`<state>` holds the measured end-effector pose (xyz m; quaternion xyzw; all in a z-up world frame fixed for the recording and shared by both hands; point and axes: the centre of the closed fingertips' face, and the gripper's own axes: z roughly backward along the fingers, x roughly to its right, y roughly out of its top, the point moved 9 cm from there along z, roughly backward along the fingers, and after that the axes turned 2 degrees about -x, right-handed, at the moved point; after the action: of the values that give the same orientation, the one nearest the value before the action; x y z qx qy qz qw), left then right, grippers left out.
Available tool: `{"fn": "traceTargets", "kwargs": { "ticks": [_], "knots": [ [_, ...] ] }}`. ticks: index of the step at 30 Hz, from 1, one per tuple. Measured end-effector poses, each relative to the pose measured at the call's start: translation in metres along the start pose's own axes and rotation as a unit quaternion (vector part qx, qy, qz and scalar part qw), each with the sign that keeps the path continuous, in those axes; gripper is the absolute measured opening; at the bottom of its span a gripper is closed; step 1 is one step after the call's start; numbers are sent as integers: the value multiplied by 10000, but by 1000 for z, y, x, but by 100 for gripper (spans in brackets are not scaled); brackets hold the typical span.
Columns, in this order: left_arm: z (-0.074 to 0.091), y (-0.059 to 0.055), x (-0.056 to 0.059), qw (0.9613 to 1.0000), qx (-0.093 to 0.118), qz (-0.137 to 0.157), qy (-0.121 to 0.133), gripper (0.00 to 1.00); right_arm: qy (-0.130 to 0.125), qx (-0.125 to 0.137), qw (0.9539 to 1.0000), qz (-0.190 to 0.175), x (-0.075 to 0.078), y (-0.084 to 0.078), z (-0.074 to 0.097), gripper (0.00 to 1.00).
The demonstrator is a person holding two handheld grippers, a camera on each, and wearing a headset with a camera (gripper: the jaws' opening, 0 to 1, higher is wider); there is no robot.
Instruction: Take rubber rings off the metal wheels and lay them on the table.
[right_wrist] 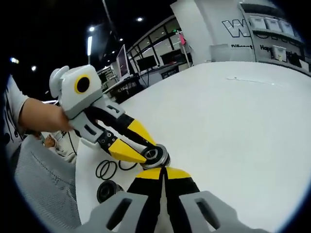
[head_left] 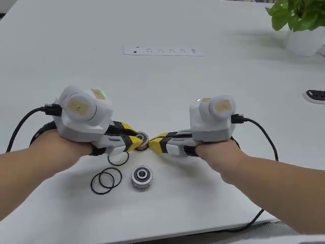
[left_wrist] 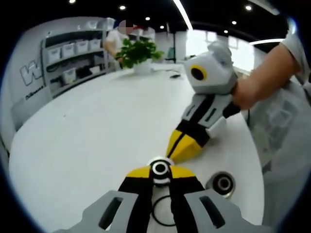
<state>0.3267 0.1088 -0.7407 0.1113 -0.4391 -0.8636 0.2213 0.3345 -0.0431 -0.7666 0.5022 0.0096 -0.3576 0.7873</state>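
My left gripper [head_left: 135, 143] is shut on a small metal wheel [head_left: 141, 138], held just above the white table [head_left: 167, 91]. The same wheel [left_wrist: 160, 168] sits between its yellow tips, bore facing the camera. My right gripper [head_left: 154, 144] points at it from the right, jaws shut, with its tips [right_wrist: 163, 171] against the wheel's rim [right_wrist: 156, 155]. I cannot make out a ring between them. A second metal wheel [head_left: 141, 177] lies on the table below the grippers. Two overlapping black rubber rings [head_left: 106, 179] and a third ring [head_left: 118, 159] lie to its left.
A white power strip [head_left: 163, 51] lies at the table's far middle. A potted plant [head_left: 299, 20] stands at the far right, with a dark object [head_left: 316, 95] near the right edge. Black cables [head_left: 264, 147] trail from both grippers. The near table edge is close.
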Motion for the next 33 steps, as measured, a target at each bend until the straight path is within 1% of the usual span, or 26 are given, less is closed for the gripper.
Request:
{"fn": "traceTargets", "kwargs": {
  "ticks": [1, 2, 3, 4, 8, 11, 14, 18, 23, 24, 25, 26, 27, 28, 29, 30, 31, 32, 33],
  "knots": [
    [0, 0, 0, 10000, 5, 25, 0, 13, -15, 69, 9999, -90, 1, 1, 1, 0],
    [0, 0, 0, 10000, 8, 33, 0, 13, -8, 238, 9994, -268, 2, 3, 3, 0],
    [0, 0, 0, 10000, 8, 39, 4, 13, -16, 257, 9991, -350, 3, 4, 5, 0],
    [0, 0, 1, 10000, 7, 57, 8, 13, -5, 280, 9990, -356, 4, 5, 6, 0],
    [-1, 1, 3, 10000, -20, 60, 43, 12, 33, 343, 9985, -415, -1, 6, 5, 0],
    [-1, 1, 3, 10000, -24, 62, 66, 12, 75, 364, 9977, -559, -5, 6, 5, 0],
    [-1, 2, 5, 9999, -54, 24, 100, 12, 79, 350, 9977, -569, -8, 7, 6, 0],
    [-1, 2, 4, 9999, -82, 19, 122, 12, 91, 341, 9970, -691, -9, 8, 6, 0],
    [-1, 3, 4, 9998, -114, 25, 139, 12, 129, 302, 9979, -565, -11, 11, 4, 0],
    [-2, 3, 4, 9998, -114, 28, 149, 12, 227, 356, 9975, -563, -13, 12, 4, 0],
    [-2, 3, 4, 9998, -99, 37, 155, 12, 936, 749, 9893, -828, -26, 21, 1, 0],
    [-3, 3, 5, 9998, -87, 43, 148, 12, 1008, 775, 9865, -1037, -34, 25, -2, 0],
    [-4, 4, 7, 9999, -89, 17, 122, 12, 891, 978, 9904, -392, -40, 37, -6, 0],
    [-5, 4, 7, 9999, -93, 25, 114, 12, 990, 885, 9906, -343, -44, 40, -4, 0],
    [-6, 4, 7, 9999, -76, 16, 124, 12, 983, 757, 9913, -450, -43, 40, -5, 0],
    [-6, 3, 6, 9999, -72, 79, 126, 12, 921, 761, 9922, -346, -37, 39, -1, 0],
    [-6, 2, 6, 9999, -62, 58, 108, 12, 895, 790, 9922, -350, -34, 36, 0, 0],
    [-6, 2, 6, 9999, -62, 37, 100, 12, 806, 810, 9927, -376, -30, 32, 6, 0],
    [-6, 1, 5, 9999, -72, 33, 98, 12, 756, 808, 9932, -364, -27, 30, 6, 0]
  ]
}}
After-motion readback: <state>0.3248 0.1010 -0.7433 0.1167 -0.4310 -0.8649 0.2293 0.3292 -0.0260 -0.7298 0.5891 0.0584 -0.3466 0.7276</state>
